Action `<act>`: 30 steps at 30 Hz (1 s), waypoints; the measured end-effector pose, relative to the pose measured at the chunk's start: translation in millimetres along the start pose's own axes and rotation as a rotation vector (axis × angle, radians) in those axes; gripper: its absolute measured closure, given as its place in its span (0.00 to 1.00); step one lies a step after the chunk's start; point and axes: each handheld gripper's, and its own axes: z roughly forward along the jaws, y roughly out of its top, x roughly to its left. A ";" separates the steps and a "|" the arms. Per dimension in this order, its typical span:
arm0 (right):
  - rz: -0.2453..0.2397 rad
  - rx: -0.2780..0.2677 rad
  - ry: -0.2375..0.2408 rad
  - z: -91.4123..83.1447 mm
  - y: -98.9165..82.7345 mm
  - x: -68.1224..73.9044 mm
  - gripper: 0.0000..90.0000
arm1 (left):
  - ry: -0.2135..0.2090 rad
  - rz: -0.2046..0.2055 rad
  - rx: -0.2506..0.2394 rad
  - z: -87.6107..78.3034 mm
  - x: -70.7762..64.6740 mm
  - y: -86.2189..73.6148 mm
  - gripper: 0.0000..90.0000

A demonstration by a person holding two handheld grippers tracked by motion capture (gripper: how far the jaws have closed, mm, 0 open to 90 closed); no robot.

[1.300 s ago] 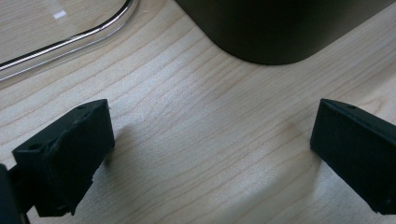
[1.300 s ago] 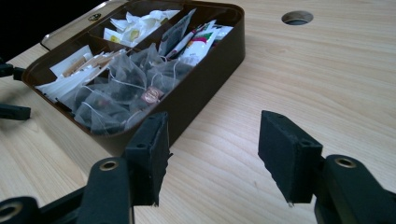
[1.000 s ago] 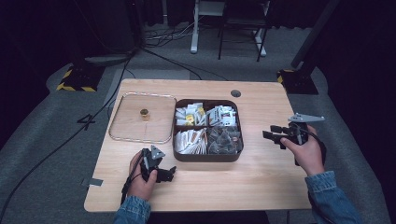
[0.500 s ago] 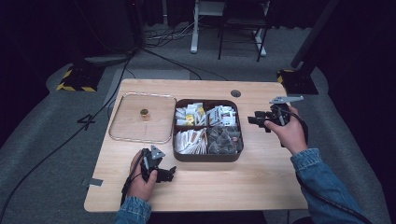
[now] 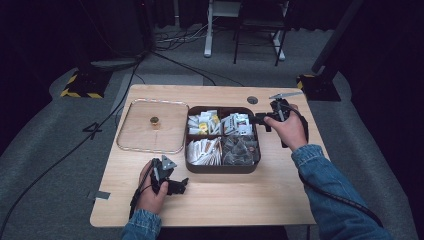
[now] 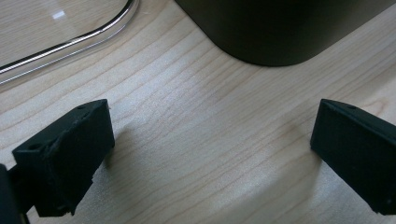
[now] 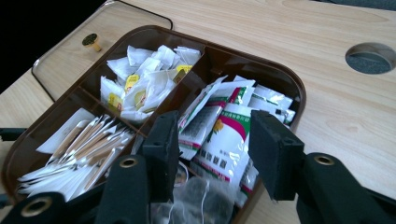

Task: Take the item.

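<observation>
Brown box (image 5: pixel 222 168), white packets (image 7: pixel 144 86), pale wooden table (image 5: pixel 230 200).

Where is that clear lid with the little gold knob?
In the high view the clear lid lies flat on the table's left side, right beside the brown box of tea bags.

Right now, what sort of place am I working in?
Probably a recording studio or lab, not a home. A lone wooden table stands on grey carpet with dark curtains around it, cables trail across the floor, and hazard-striped stand bases flank it. On the table sits a brown box of tea packets.
</observation>
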 end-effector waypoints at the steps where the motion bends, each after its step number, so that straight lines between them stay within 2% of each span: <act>1: 0.005 0.001 -0.006 3.1 0.9 0.4 0.59 | 0.000 0.004 -0.002 0.3 0.6 0.3 0.00; 6: 0.021 0.001 -0.004 15.3 2.3 0.2 0.59 | -0.003 0.006 0.001 0.9 2.1 1.2 0.00; 19: 0.050 0.067 0.028 52.9 0.8 10.7 0.62 | 0.000 0.000 0.001 1.6 4.2 2.2 0.00; 21: 0.054 0.075 0.033 58.8 -0.7 12.9 0.63 | 0.001 0.000 0.001 1.7 4.1 2.2 0.00; 22: 0.072 0.089 0.048 64.4 -3.6 15.6 0.66 | 0.001 0.000 0.001 1.7 4.1 2.2 0.00; 28: 0.089 0.108 0.046 75.7 -7.5 18.1 0.72 | 0.000 0.000 0.001 1.6 4.1 2.2 0.00; 30: 0.113 0.107 0.052 82.8 -8.2 20.3 0.73 | 0.001 0.000 0.001 1.7 4.1 2.2 0.00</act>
